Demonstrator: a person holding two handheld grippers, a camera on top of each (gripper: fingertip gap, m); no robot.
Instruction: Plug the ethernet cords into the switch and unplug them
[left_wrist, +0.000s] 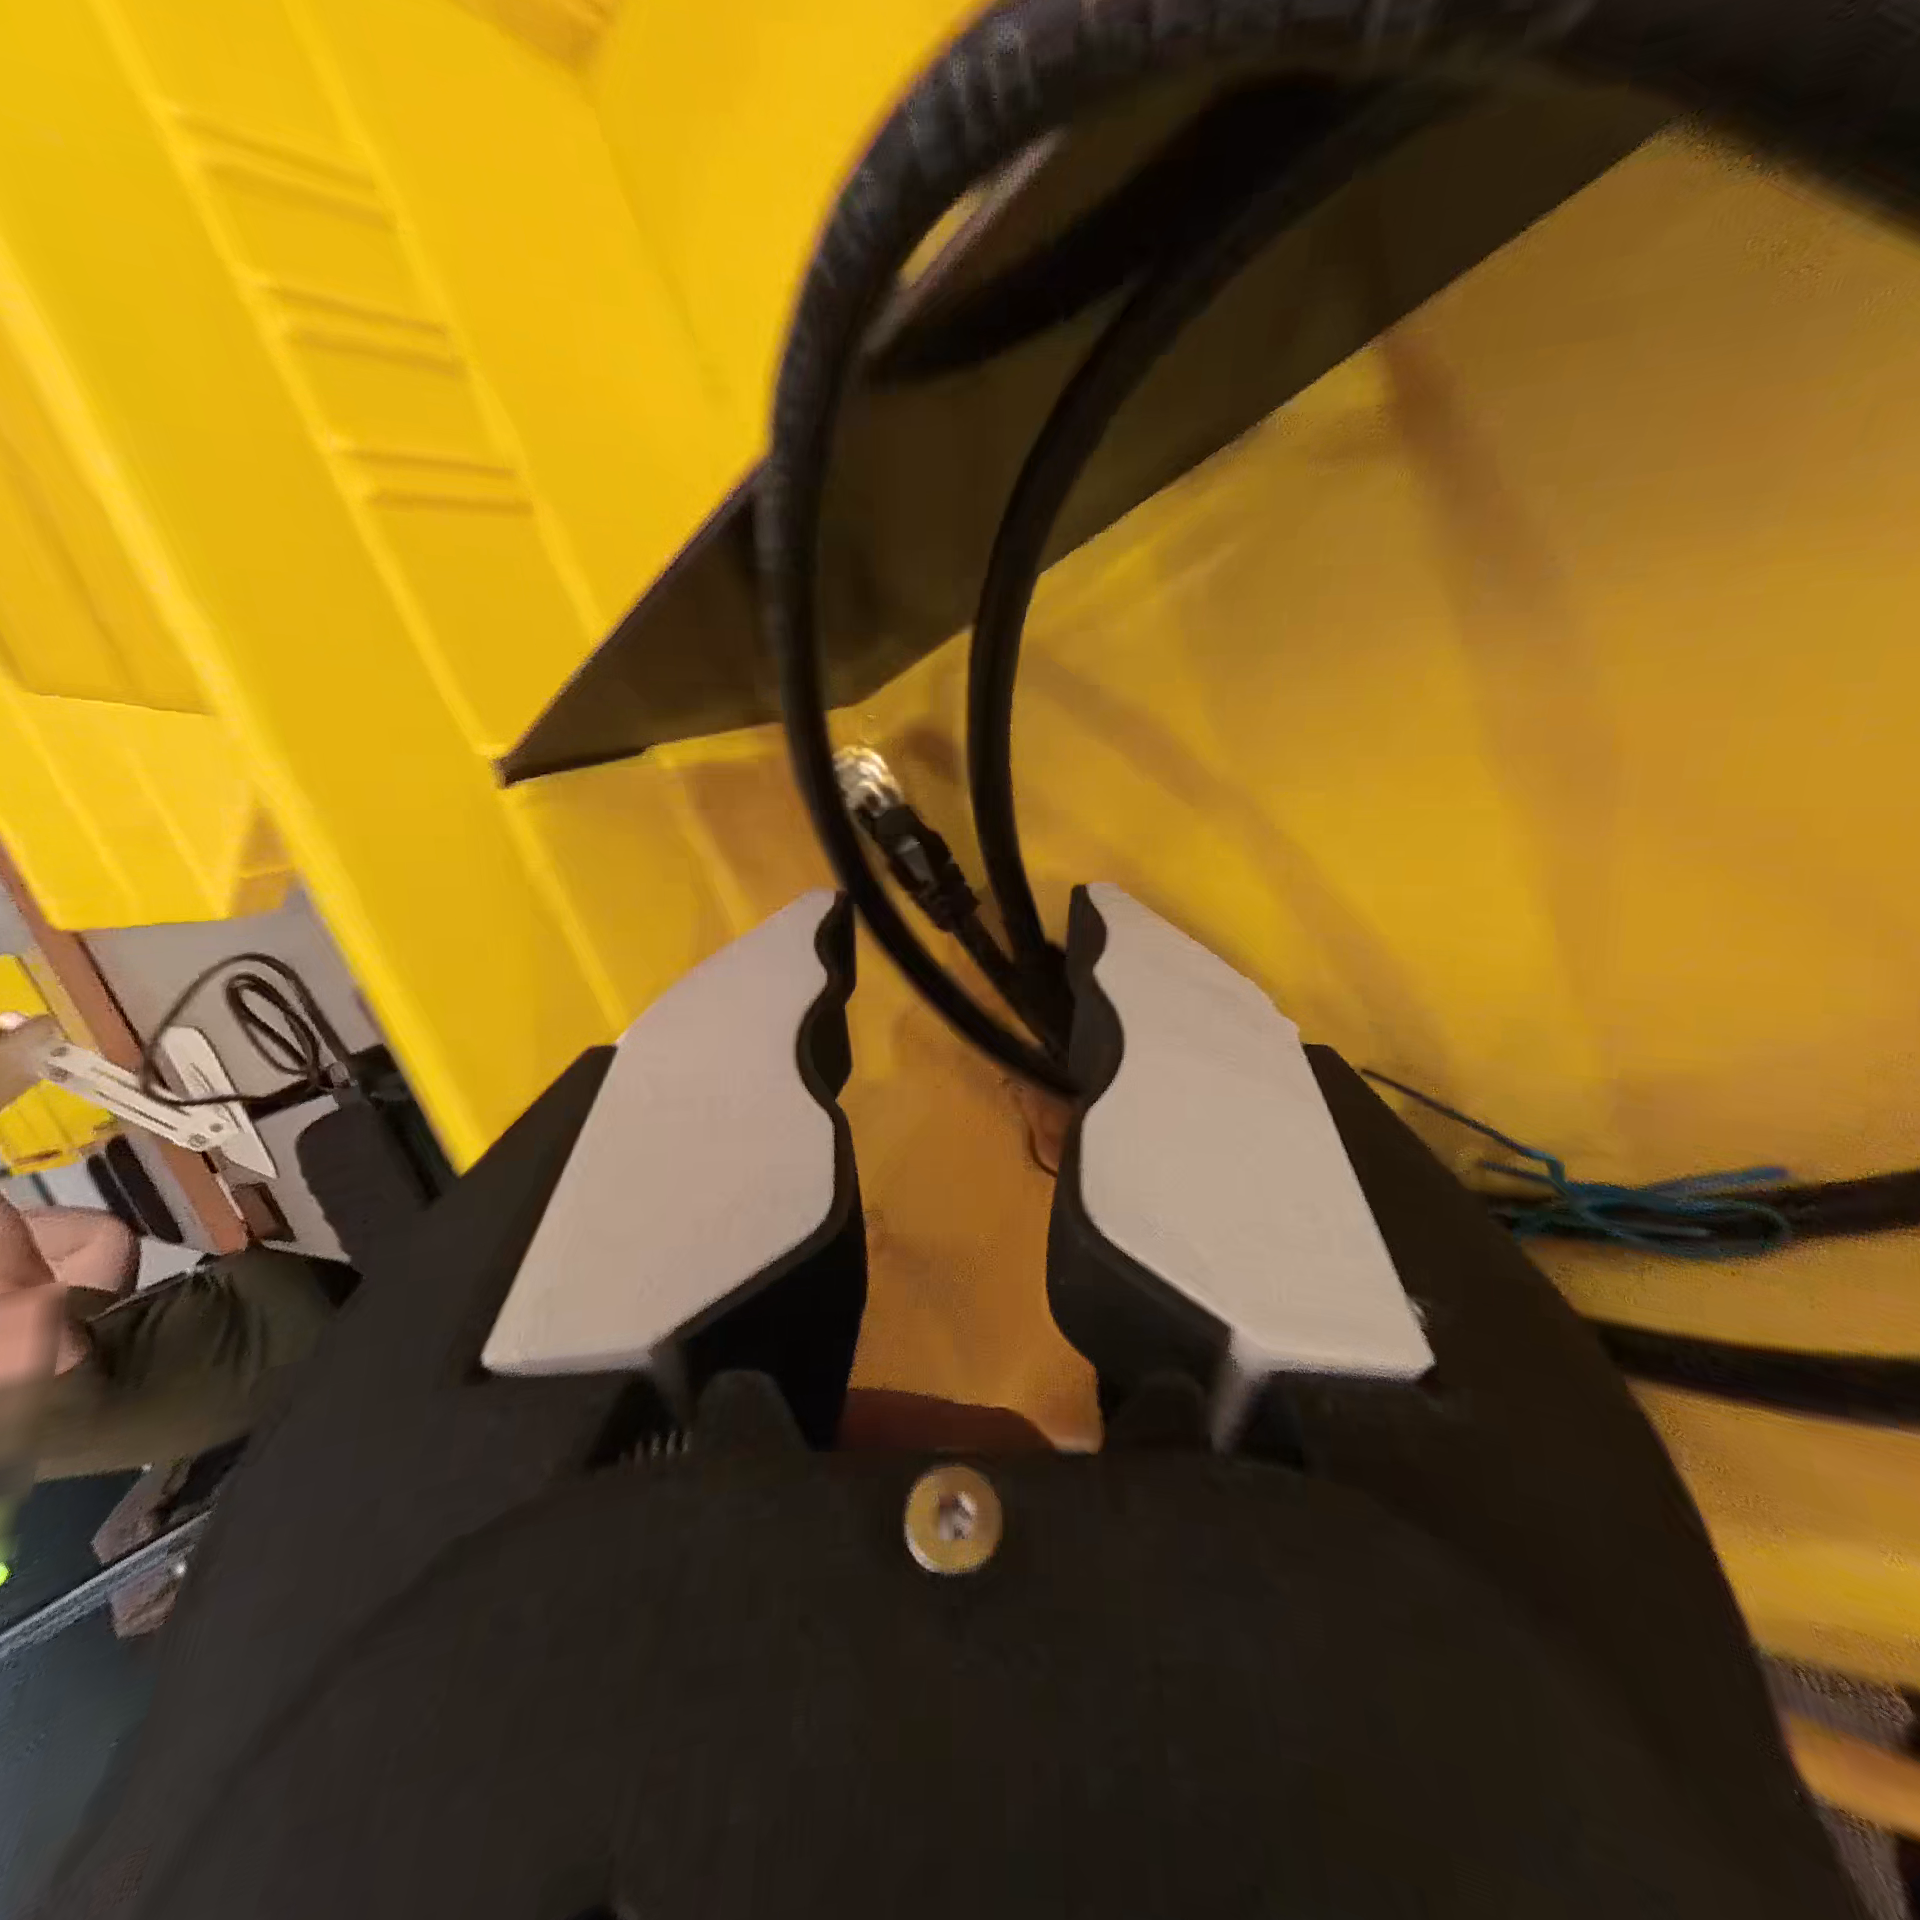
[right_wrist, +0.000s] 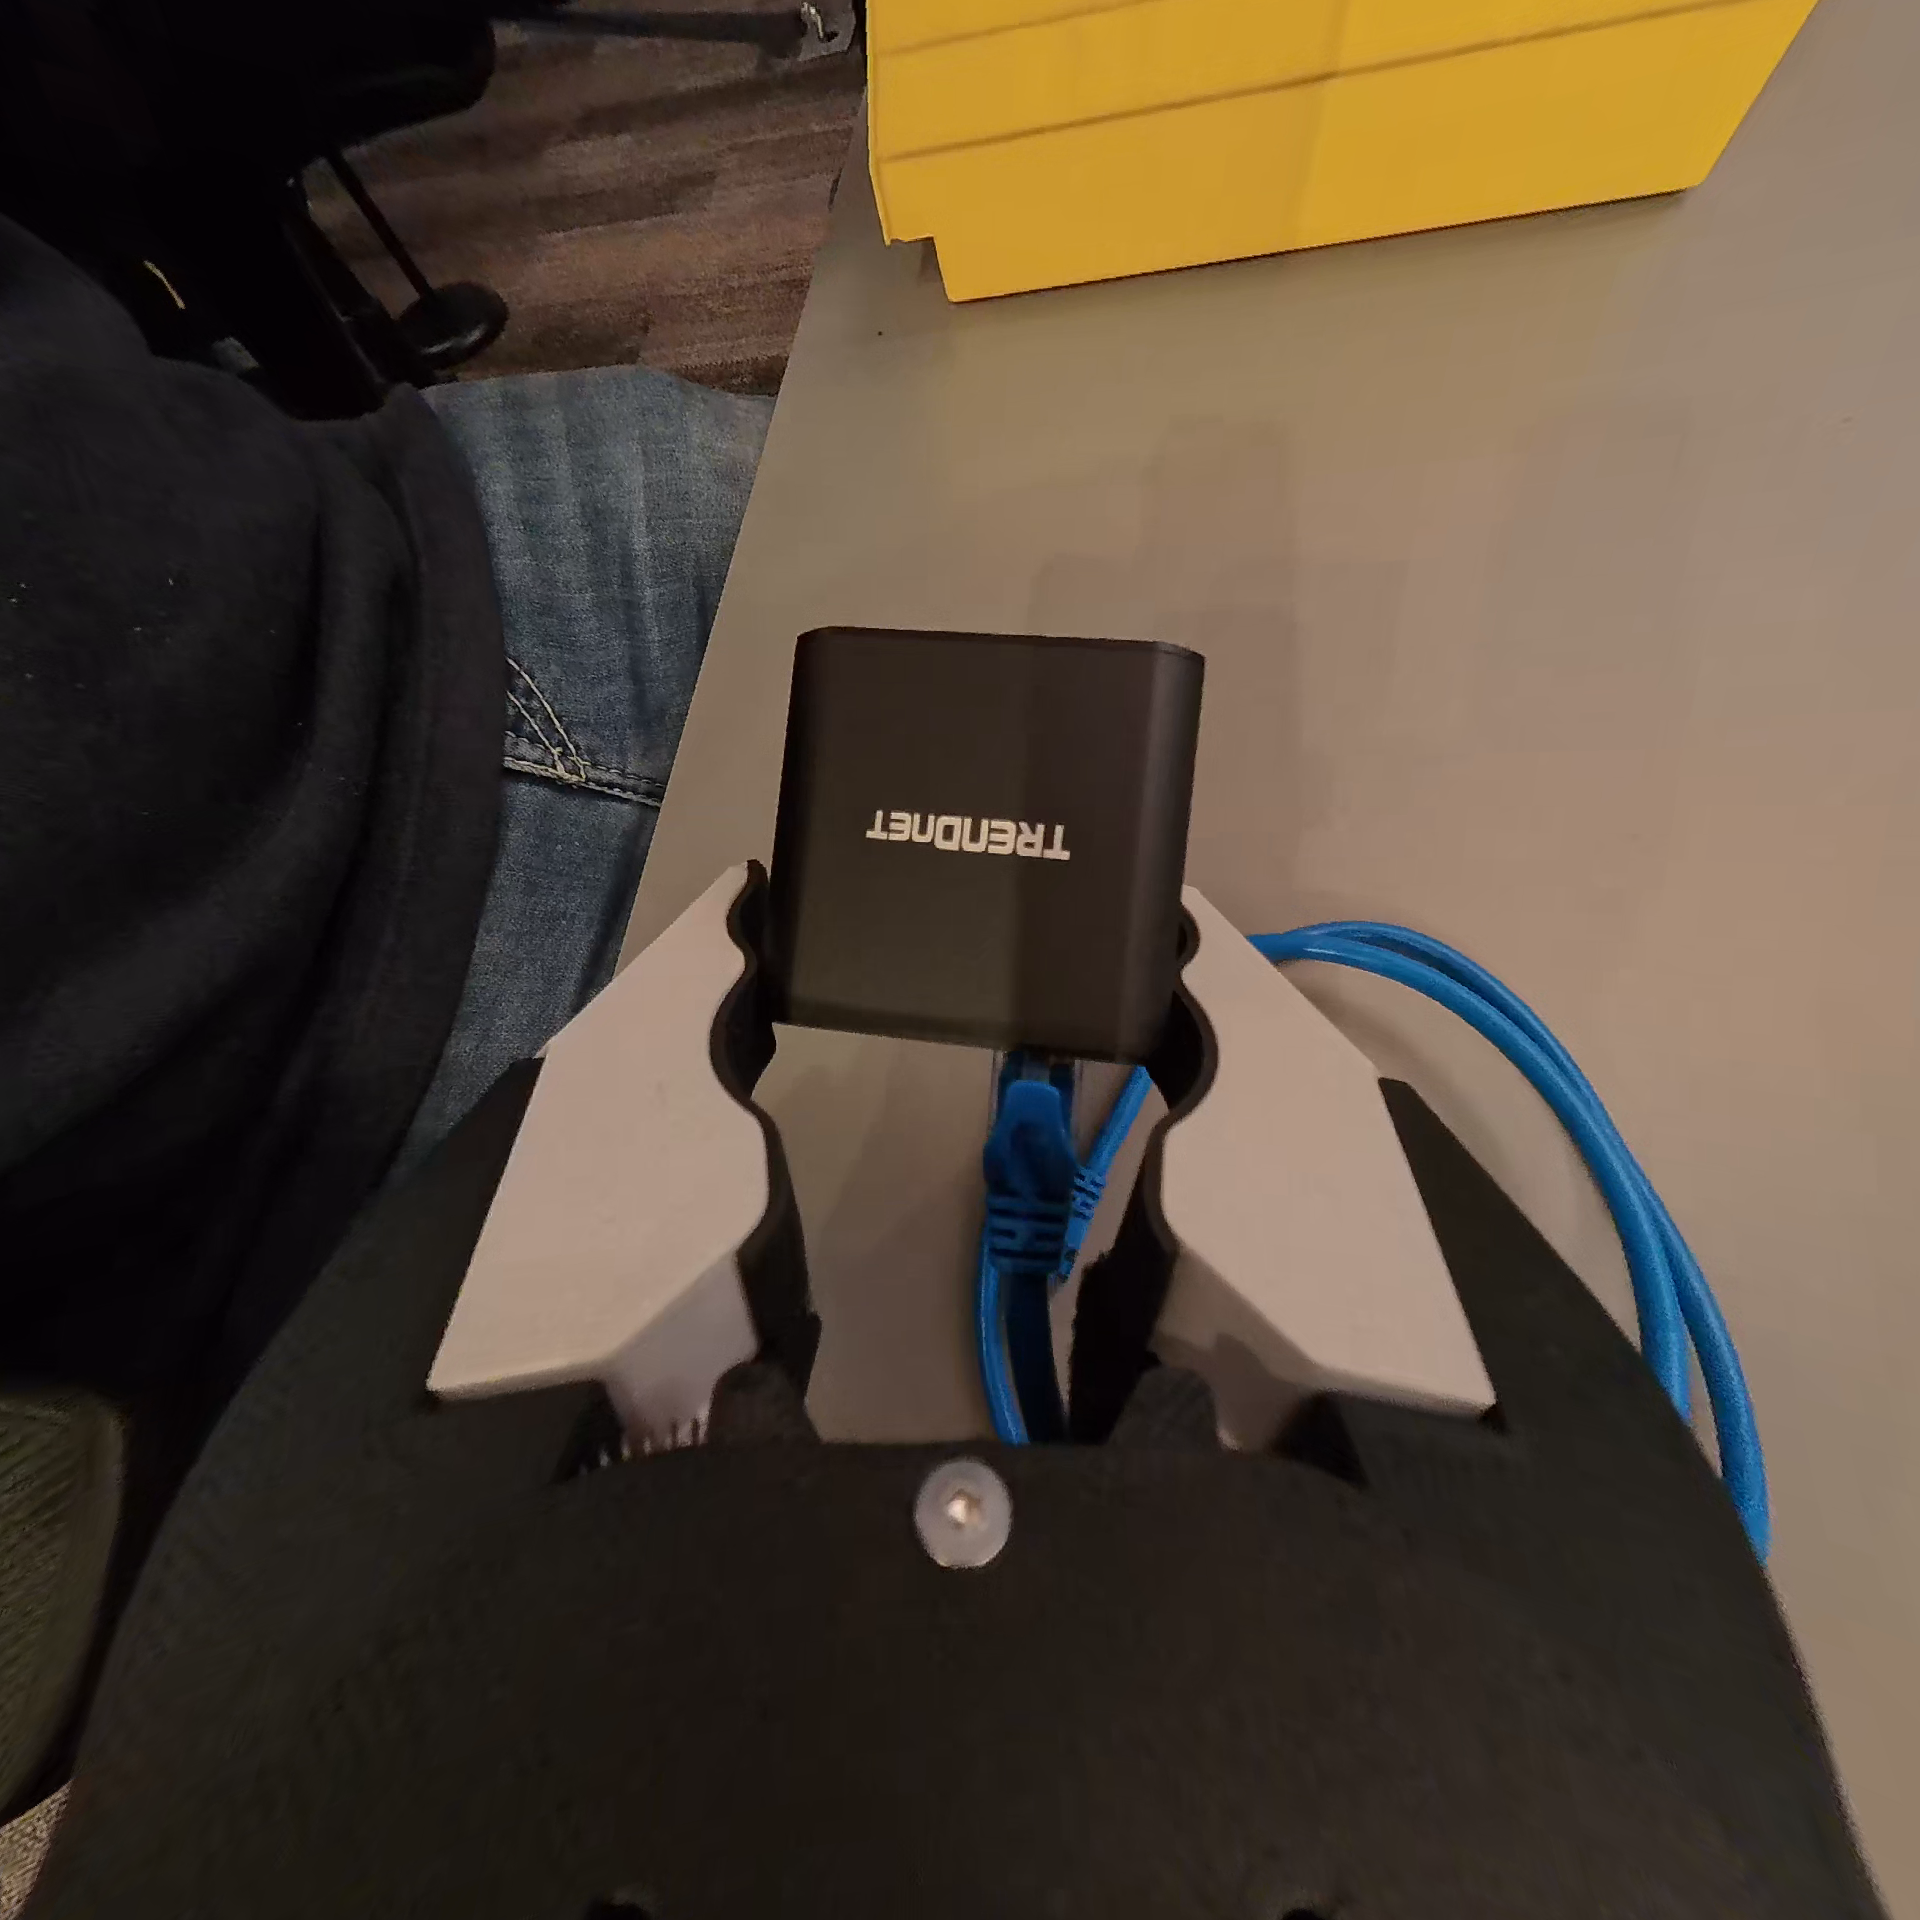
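Right fingers (right_wrist: 971, 940) clasp the switch (right_wrist: 987, 831); left fingers (left_wrist: 961, 935), parted, reach black cords (left_wrist: 821, 582) inside yellow bin (left_wrist: 1455, 675).

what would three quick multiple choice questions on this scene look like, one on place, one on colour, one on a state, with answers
1. Where does the black switch sit?
A. inside the yellow bin
B. on the grey table, between the right gripper's fingertips
C. on the floor

2. What colour is the cord plugged into the switch?
A. blue
B. red
C. white

3. How do the left gripper's fingers stand?
A. shut flat together
B. hidden from view
C. apart, with black cords running between the tips

Answers:
1 B, the right gripper has a fingertip at each side of the switch on the grey table.
2 A, the blue cord enters the switch's near face.
3 C, the left gripper shows a clear gap, and the black cords pass through it inside the yellow bin.
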